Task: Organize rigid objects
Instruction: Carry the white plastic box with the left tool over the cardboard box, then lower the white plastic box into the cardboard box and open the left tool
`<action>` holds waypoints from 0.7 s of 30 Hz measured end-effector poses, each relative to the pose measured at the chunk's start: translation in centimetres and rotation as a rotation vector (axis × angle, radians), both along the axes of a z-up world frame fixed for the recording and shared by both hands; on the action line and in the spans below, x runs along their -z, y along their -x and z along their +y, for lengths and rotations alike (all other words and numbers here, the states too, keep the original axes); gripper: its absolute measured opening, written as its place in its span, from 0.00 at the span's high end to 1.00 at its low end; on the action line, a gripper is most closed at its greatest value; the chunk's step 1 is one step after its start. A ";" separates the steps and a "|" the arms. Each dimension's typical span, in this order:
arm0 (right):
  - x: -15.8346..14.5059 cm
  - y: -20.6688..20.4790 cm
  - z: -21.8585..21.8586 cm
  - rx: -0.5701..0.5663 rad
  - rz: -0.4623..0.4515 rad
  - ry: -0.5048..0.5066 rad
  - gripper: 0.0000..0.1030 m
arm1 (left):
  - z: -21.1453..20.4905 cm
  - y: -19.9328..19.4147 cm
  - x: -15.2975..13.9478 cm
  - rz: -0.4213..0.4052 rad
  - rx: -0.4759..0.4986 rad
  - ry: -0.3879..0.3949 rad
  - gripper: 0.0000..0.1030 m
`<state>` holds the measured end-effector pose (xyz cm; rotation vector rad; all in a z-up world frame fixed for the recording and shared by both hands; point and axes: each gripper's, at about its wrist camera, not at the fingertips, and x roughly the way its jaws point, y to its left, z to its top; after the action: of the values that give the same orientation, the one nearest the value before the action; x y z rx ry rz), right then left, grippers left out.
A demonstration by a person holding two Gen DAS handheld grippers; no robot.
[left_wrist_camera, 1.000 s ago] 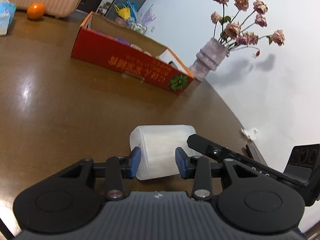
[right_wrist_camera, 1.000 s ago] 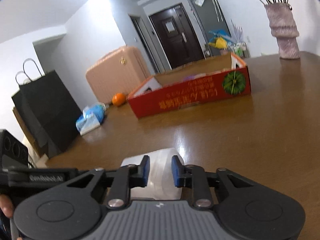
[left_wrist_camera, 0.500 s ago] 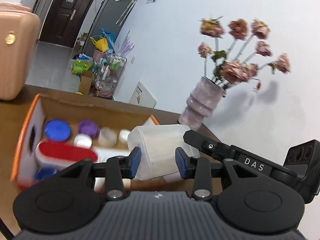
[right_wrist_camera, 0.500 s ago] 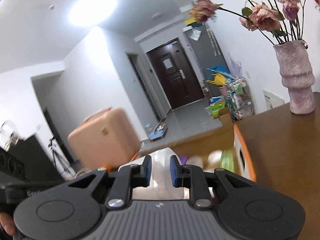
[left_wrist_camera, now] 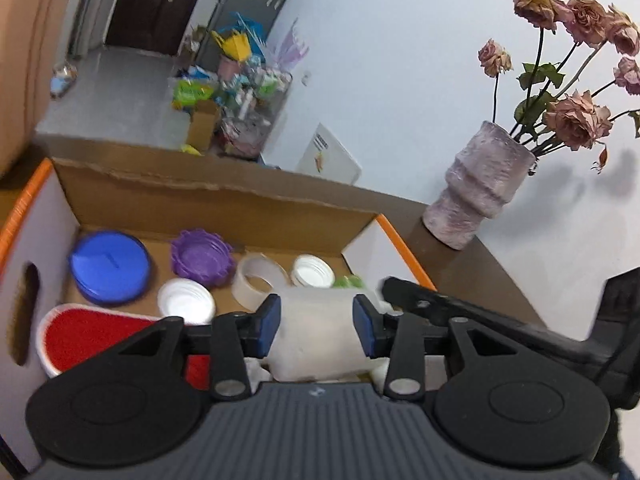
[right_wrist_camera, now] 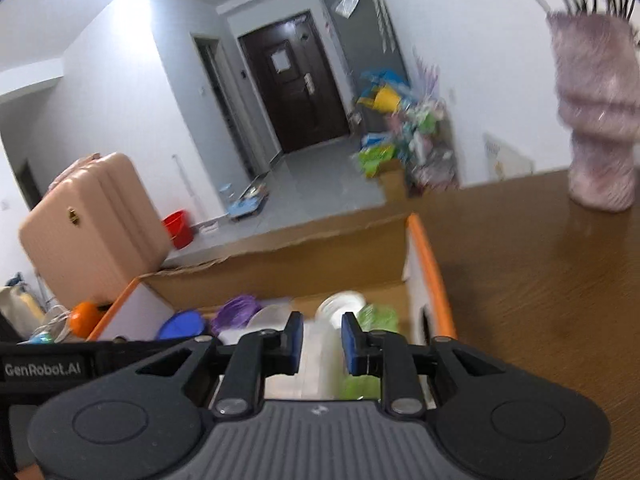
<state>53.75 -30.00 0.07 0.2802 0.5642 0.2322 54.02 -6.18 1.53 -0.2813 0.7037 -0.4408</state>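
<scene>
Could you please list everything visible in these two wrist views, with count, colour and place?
cardboard box: one, brown inside with orange edges, on the table.
white container: one, translucent white, over the box, between both grippers' pads.
blue lid: one, blue, box's far left.
purple lid: one, purple, beside the blue lid.
white caps: two, white, mid box.
tape roll: one, whitish, between the caps.
red-topped item: one, red with white rim, box's near left.
green item: one, green, box's right end, blurred.
vase: one, pale pink, on the table, holding dried roses.
suitcase: one, peach, behind the table.
left gripper: jaws opening around the container.
right gripper: jaws opening around the container.
</scene>
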 end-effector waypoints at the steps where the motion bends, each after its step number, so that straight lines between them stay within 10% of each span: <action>1: -0.3 0.3 -0.1 0.004 -0.010 -0.004 0.79 | 0.0 0.4 -0.5 -0.016 -0.010 -0.016 0.57; 16: -5.4 13.8 -1.1 -0.043 -0.168 0.119 0.54 | 0.2 13.1 -5.7 -0.246 -0.039 -0.262 0.22; 21: -5.5 18.5 -1.5 -0.072 -0.153 0.119 0.48 | 1.9 19.0 -5.6 -0.195 -0.083 -0.186 0.16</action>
<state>35.22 -31.49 5.59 0.1259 0.4354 0.2857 35.05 -4.25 7.16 -0.0900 0.5358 -0.3165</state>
